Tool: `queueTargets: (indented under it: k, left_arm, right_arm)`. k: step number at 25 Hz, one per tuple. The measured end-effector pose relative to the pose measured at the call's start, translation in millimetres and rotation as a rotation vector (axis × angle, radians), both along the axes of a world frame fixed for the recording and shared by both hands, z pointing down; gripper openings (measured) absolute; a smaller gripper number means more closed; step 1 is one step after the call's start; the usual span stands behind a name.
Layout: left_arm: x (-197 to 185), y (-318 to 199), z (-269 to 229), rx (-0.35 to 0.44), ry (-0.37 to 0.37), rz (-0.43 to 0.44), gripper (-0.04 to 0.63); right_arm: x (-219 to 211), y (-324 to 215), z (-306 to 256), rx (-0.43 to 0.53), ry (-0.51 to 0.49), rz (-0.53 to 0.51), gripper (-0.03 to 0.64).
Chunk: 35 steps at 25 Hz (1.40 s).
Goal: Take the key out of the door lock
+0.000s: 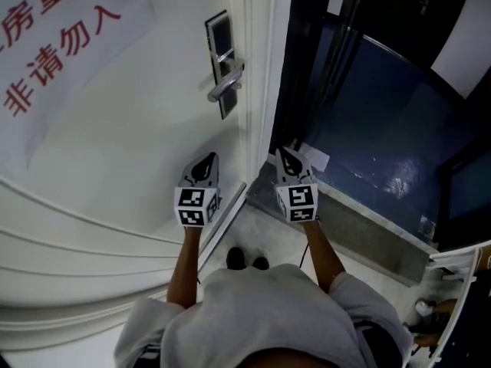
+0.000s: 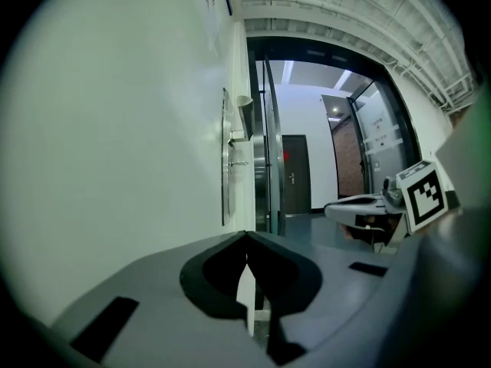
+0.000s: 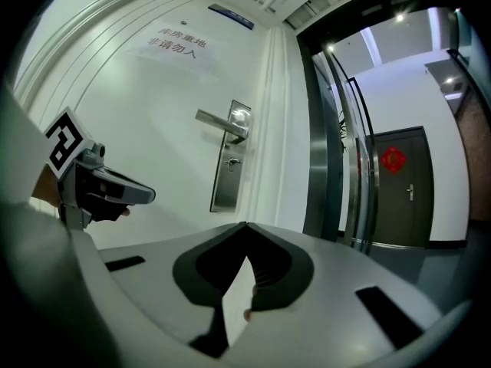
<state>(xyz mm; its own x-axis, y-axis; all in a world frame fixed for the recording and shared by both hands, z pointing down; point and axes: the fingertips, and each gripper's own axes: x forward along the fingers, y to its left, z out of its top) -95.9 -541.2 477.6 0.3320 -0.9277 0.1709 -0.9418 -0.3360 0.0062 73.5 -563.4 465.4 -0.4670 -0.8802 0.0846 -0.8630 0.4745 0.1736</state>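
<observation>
On my far left hangs a paper sign (image 1: 54,37) with red characters, fixed to the white door (image 1: 115,159). Moving right along the door I come to the lock plate (image 1: 219,37), a tall metal strip near the door's edge, with the handle (image 1: 225,88) pointing back toward the sign.

In the left gripper view the key (image 2: 239,162) shows only as a small stub sticking out of the plate just below the handle. It is too small for me to make out more. Neither gripper touches it; both are well apart from the lock.

The left gripper (image 1: 208,162) is held low in front of the door, below the lock, with its nose aimed up along the panel. Its jaws are pressed together at the tips and hold nothing. Just beside it, across the door's edge, the right gripper (image 1: 285,156) sits at about the same height, in front of the door frame. Its jaws are also fully closed and carry nothing.

Under both arms I see the person's dark shoes (image 1: 247,261) on the pale floor. Further right is the dark glass panel (image 1: 383,129) of the doorway. Through it, the right gripper view shows a dark door with a red ornament (image 3: 393,160) down the corridor.
</observation>
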Motion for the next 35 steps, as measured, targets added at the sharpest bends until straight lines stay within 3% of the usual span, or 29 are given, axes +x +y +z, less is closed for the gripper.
queueTargets:
  k: [7,14,28,32,35]
  left_arm:
    - [-17,7,-5,0.014,0.003,-0.041,0.018]
    - [-23,11,-7,0.021,0.000,-0.050,0.018]
    - [-27,15,-10,0.025,-0.002,-0.027,0.018]
    - [-27,12,-10,0.023,-0.002,-0.015,0.018]
    - [-27,8,-11,0.029,-0.004,-0.008,0.018]
  right_arm:
    - [-36,-6,-15,0.033,0.001,-0.078,0.023]
    - [-60,-18,-37,0.107,0.072,-0.140,0.023]
    - [-92,-62,-95,0.298,0.336,-0.189,0.023]
    - [-99,-71,-100,0.359,0.479,-0.188,0.023]
    - [-106,-76,-99,0.440,0.641,-0.191,0.023]
